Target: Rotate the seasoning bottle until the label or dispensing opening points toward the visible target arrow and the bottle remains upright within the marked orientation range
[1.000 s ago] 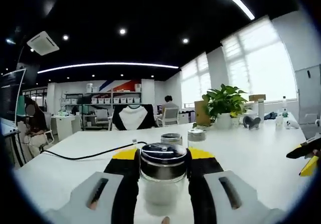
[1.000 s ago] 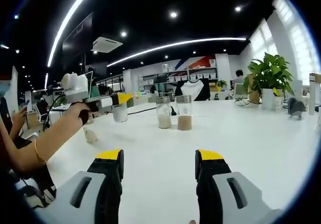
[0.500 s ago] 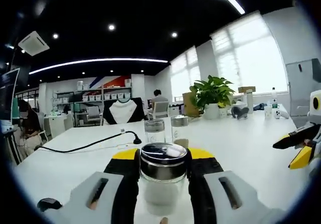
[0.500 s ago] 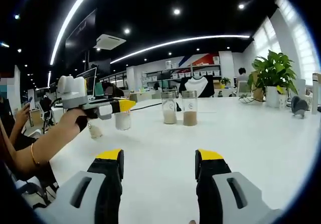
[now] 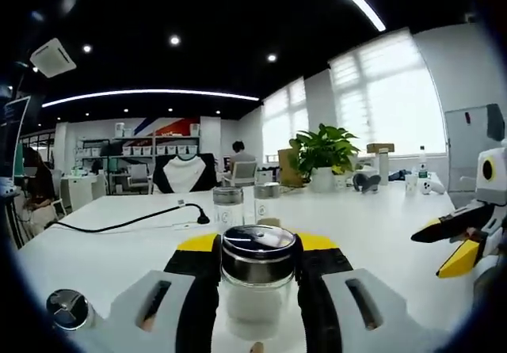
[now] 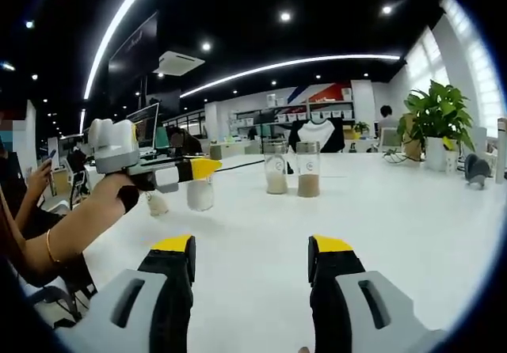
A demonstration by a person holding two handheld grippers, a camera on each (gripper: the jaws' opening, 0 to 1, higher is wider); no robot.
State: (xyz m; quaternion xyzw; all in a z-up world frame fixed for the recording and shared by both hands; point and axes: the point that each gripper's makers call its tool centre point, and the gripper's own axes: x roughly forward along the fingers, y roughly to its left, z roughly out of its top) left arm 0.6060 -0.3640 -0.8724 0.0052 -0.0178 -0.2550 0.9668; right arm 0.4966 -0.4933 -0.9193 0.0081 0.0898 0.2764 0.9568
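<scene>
Left gripper view: seasoning bottle (image 5: 257,278) between fingers (image 5: 198,270).

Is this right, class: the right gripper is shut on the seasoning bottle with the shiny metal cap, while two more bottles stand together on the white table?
Not quite. The left gripper is shut on the seasoning bottle, as the left gripper view shows; the right gripper is open. Two more bottles do stand together on the white table.

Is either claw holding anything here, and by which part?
Left claw grips the seasoning bottle by its glass body below the metal cap; right claw is empty.
</scene>
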